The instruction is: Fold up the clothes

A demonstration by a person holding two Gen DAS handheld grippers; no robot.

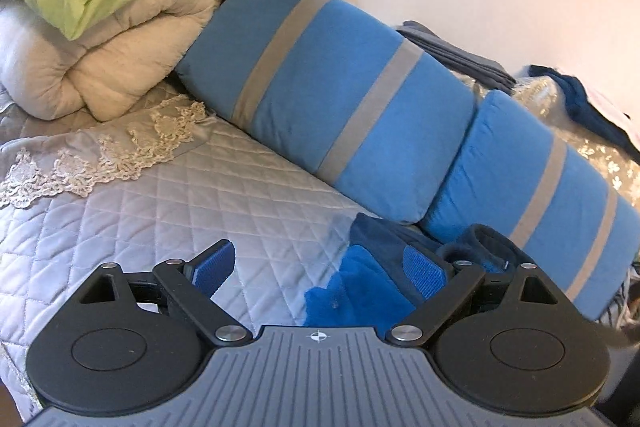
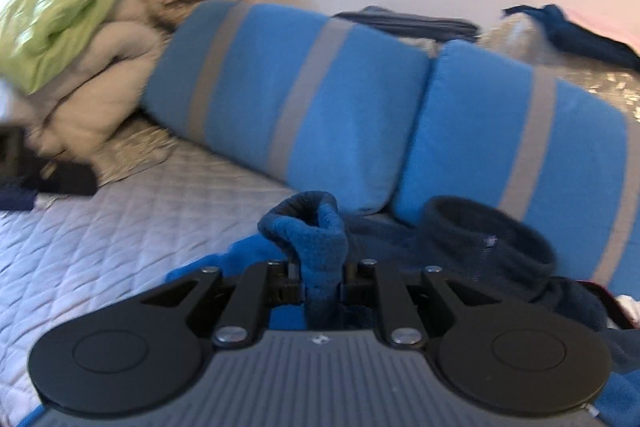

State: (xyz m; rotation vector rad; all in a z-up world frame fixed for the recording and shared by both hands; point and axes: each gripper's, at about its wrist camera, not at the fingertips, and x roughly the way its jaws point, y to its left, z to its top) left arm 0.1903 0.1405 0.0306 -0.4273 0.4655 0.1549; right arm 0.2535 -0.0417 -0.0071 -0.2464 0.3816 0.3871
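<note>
A blue fleece garment (image 1: 356, 291) lies on the quilted bedspread (image 1: 168, 211), its dark collar (image 1: 480, 247) close to the striped cushions. My left gripper (image 1: 320, 269) hangs open just above the garment's left edge, nothing between its blue pads (image 1: 212, 269). In the right wrist view my right gripper (image 2: 322, 275) is shut on a bunched-up piece of the blue fleece (image 2: 316, 227), likely a sleeve cuff, which sticks up between the fingers. The dark zip collar (image 2: 492, 231) stands to the right of it.
Two blue cushions with grey stripes (image 1: 328, 87) (image 2: 520, 131) lean along the wall behind the garment. Rolled beige and green duvets (image 1: 100, 27) are piled at the back left. Folded dark clothes (image 1: 460, 51) lie behind the cushions. A lace-edged cover (image 1: 100, 155) lies on the bedspread.
</note>
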